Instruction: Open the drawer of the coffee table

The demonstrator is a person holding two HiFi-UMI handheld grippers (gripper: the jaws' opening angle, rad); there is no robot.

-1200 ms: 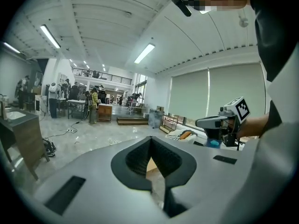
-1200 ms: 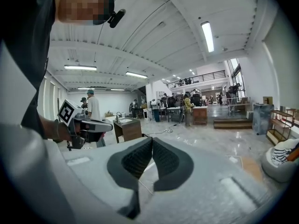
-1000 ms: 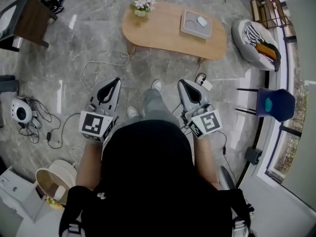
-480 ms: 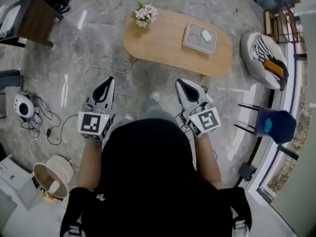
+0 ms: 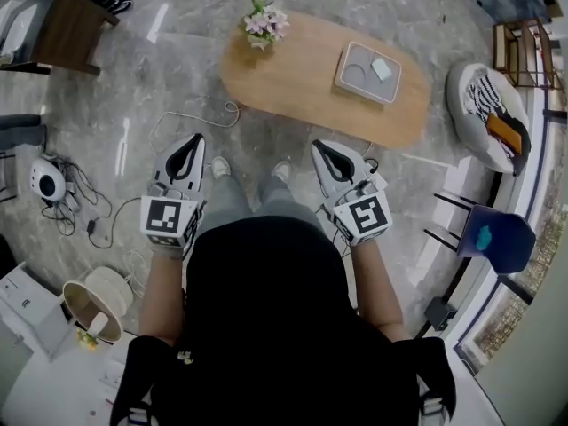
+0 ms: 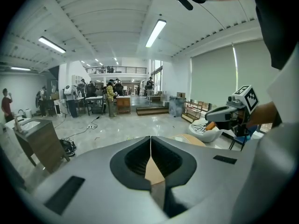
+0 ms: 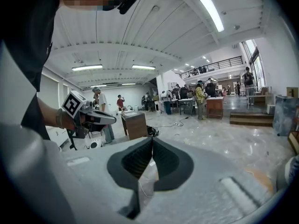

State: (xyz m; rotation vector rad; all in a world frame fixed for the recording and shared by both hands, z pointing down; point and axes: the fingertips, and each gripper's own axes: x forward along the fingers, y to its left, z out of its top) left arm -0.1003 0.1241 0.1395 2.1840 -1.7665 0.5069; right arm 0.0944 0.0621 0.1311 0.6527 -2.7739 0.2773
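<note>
Tan wood, long and rounded, the coffee table [image 5: 302,78] stands on the grey marble floor [image 5: 177,69] ahead of me, well apart from both claws. A small pot of flowers [image 5: 265,23] sits at its left end. A grey tray [image 5: 348,80] lies toward its right end, with a small pale object [image 5: 381,68] on it. From above I cannot make out the drawer.

My left claw [image 5: 189,142] is clenched, its jaws pressed together with nothing between them. My right claw [image 5: 321,147] is clenched and empty as well. I hold both out in front of my chest, side by side, pointing toward the table, with my shoes [image 5: 219,167] between them.

A white cable [image 5: 191,114] loops on the floor between the left claw and the table. A blue chair [image 5: 497,238] stands off to my right, and a dark wooden side table [image 5: 62,25] stands far to my left.
</note>
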